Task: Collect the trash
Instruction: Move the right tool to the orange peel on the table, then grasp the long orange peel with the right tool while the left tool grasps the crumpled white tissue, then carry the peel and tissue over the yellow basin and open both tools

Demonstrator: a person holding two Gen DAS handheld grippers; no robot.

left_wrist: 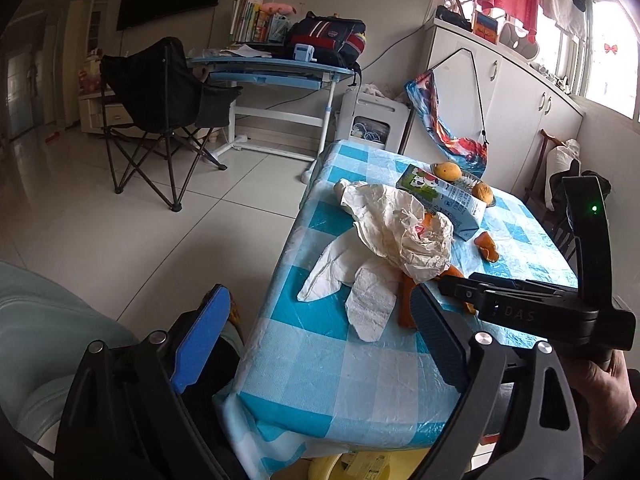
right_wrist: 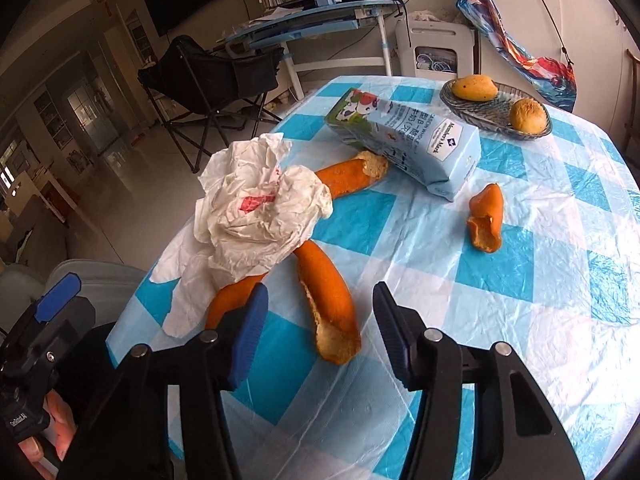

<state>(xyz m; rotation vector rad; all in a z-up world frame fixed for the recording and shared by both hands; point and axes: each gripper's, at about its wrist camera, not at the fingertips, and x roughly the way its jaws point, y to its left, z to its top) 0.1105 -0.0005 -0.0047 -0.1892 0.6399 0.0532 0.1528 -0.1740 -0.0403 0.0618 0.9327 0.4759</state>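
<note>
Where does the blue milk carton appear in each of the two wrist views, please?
Left wrist: the milk carton lies right of centre, behind the crumpled plastic bag.
Right wrist: the milk carton lies upper centre, right of the crumpled plastic bag.
Shared landmark: the fruit dish just beyond the carton.

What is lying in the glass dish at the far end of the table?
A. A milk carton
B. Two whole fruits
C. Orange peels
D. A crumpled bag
B: the dish holds a mango and a round fruit; the carton, bag and peels lie on the cloth.
</note>
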